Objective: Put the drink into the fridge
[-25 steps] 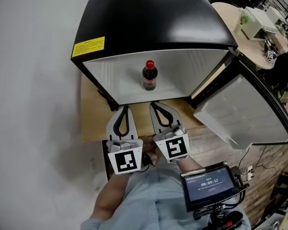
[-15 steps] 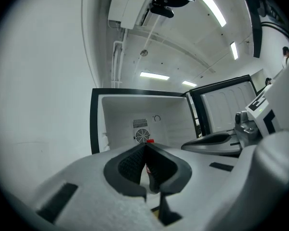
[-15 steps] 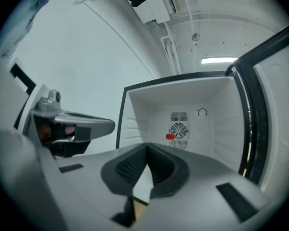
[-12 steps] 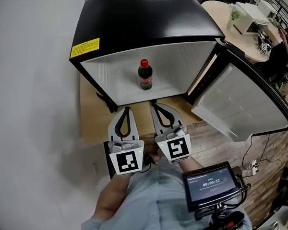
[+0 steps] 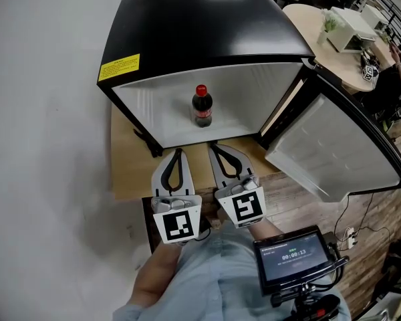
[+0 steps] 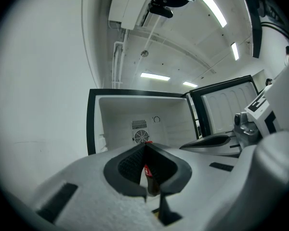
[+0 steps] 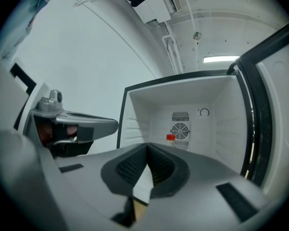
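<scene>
Drink [image 5: 201, 105] is already stowed, I judge. The fridge [image 5: 200, 39] fills twelve o'clock, cavity facing me; its door [image 5: 334, 152] stands wide at three o'clock, giving me reach. My left gripper [image 5: 177, 151] and right gripper [image 5: 214, 146] sit at six o'clock outside the cavity, fingers pinched together on nothing. Smallest, the drink stands upright mid-cavity on the fridge floor.

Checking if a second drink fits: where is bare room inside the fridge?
The fridge floor is bare between the bottle and the right wall, with a narrower strip toward the left wall. Crowded outside the opening, where the left gripper and right gripper sit side by side.
</scene>
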